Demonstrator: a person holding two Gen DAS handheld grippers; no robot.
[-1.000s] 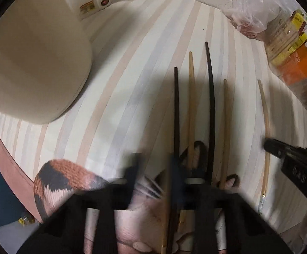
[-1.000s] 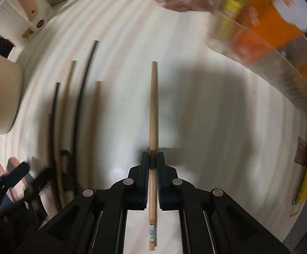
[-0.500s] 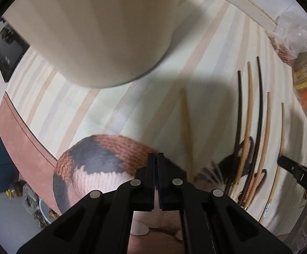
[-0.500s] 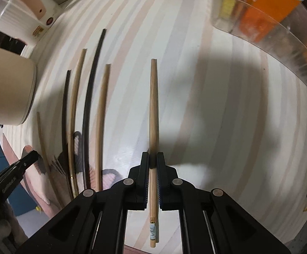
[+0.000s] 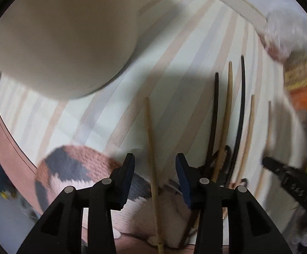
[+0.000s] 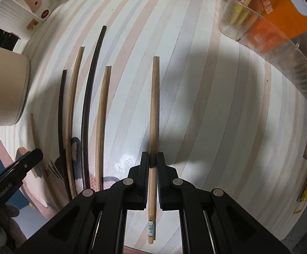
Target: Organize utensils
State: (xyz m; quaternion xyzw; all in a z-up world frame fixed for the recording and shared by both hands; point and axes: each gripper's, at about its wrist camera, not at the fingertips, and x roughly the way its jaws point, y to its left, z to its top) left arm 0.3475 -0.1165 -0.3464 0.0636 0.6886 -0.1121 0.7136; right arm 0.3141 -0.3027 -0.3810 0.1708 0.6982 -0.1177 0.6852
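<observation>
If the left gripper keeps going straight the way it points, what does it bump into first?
Probably the pale chopstick lying between the open fingers of the left gripper. Past its tip comes bare striped table, with the big cream pot off to the left. Depth is hard to judge here.

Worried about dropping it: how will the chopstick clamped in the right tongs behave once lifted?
The chopstick is thin, straight wood, so probably stiff and light. The right tongs pinch it nearer its back end, so the long front may droop. Its rounded shaft could roll if released.
</observation>
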